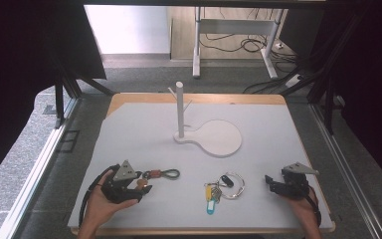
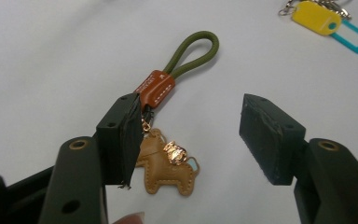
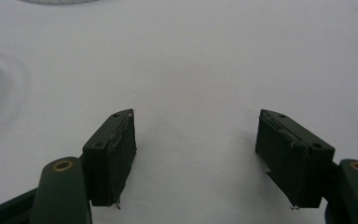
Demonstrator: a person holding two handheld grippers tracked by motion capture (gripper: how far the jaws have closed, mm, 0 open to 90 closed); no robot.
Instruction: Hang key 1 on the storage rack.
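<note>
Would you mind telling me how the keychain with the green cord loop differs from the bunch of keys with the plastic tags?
The green-loop keychain is a cord loop, a brown clasp and a tan leather horse charm; the key bunch is metal rings with yellow and blue tags. The keychain lies stretched out between the left gripper's open fingers; the bunch lies in a cluster, apart from the right gripper. Both rest flat on the white table.

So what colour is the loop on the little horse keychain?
Olive green loop, clearest in the left gripper view.
</note>
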